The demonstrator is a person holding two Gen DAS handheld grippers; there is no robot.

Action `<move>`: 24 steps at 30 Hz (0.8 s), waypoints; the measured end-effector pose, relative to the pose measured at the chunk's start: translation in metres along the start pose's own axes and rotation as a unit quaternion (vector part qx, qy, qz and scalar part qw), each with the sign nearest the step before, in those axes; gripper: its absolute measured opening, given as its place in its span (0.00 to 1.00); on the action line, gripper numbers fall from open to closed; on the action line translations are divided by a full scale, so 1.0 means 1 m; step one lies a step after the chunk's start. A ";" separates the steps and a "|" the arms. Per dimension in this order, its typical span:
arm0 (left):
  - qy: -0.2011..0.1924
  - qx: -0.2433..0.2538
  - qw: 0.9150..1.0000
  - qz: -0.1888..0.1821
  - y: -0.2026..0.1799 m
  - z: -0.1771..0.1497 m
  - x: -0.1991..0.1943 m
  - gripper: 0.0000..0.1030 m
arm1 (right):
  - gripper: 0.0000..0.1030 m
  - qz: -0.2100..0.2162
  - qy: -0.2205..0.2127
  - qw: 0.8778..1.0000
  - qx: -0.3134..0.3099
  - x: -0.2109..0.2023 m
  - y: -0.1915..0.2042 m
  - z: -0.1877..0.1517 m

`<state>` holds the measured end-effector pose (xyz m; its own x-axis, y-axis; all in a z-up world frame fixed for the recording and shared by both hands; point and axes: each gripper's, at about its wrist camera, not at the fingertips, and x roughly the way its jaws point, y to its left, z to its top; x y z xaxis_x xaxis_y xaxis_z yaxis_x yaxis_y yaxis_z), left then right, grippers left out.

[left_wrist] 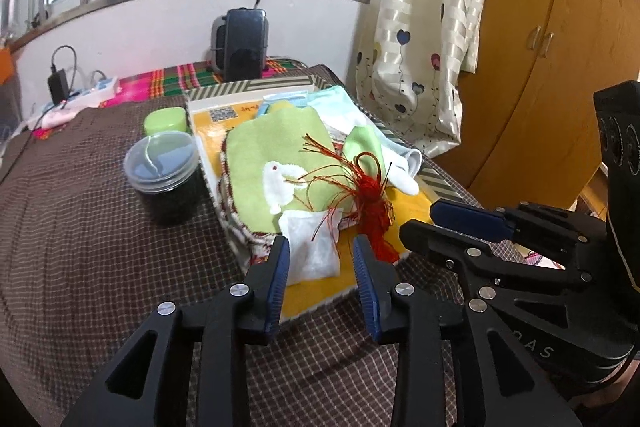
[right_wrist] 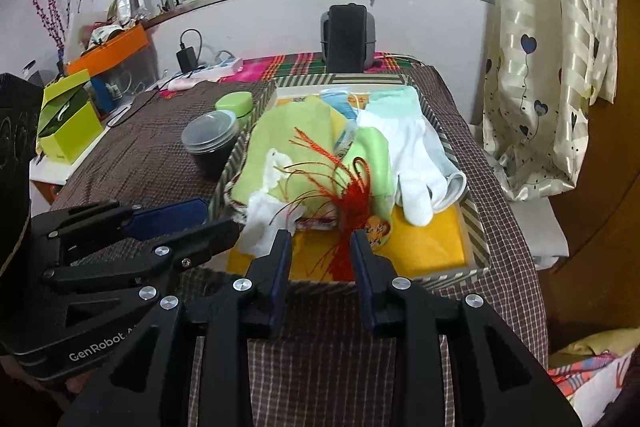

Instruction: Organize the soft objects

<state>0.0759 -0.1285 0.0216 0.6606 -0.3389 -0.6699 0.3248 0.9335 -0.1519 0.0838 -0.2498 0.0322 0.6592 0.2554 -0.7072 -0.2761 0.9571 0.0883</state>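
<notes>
While the left gripper hovers with jaws apart and empty, a white fabric pouch lies beyond its tips beside a red thread tassel on the green rabbit towel. From the right wrist, the right gripper is likewise parted, gripping nothing, the tassel just ahead inside the striped tray.

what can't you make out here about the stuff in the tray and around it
- Lower towels under the green rabbit towel: both views, only edges show.
- Blue item at the tray's back: green towel covers most of it.
- Dark contents of the lidded container: too dark to identify.
- Printed card: text too small.
- Red tassel bottom: right view, gripper fingers hide it.
</notes>
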 end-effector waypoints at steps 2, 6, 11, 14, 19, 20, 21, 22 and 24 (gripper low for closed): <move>-0.004 0.002 1.000 0.008 -0.001 -0.004 -0.007 0.32 | 0.31 0.001 -0.001 1.000 -0.004 -0.004 0.004 -0.003; -0.008 0.003 1.000 0.023 -0.003 -0.014 -0.019 0.32 | 0.31 0.001 -0.003 1.000 -0.010 -0.012 0.012 -0.011; -0.010 0.005 0.999 0.051 -0.005 -0.029 -0.032 0.32 | 0.31 0.006 -0.002 1.000 -0.014 -0.016 0.021 -0.022; -0.004 0.006 0.998 0.059 -0.006 -0.038 -0.034 0.32 | 0.31 0.009 -0.003 1.000 -0.012 -0.019 0.023 -0.028; 0.003 0.027 0.995 0.097 -0.013 -0.049 -0.035 0.32 | 0.31 0.010 -0.003 1.000 -0.011 -0.021 0.027 -0.037; 0.001 0.031 0.994 0.103 -0.015 -0.051 -0.035 0.32 | 0.31 0.009 -0.002 1.000 -0.010 -0.020 0.027 -0.038; 0.002 0.029 0.994 0.103 -0.015 -0.052 -0.035 0.32 | 0.31 0.009 -0.001 1.000 -0.010 -0.020 0.027 -0.040; 0.004 0.027 0.995 0.099 -0.014 -0.053 -0.034 0.32 | 0.31 0.009 0.000 1.000 -0.009 -0.020 0.027 -0.041; 0.009 0.020 0.996 0.090 -0.013 -0.055 -0.033 0.32 | 0.31 0.009 0.002 1.000 -0.008 -0.020 0.026 -0.043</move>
<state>0.0129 -0.1230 0.0054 0.6991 -0.1635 -0.6961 0.2287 0.9735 0.0011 0.0334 -0.2359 0.0179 0.6519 0.2711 -0.7081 -0.2986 0.9502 0.0890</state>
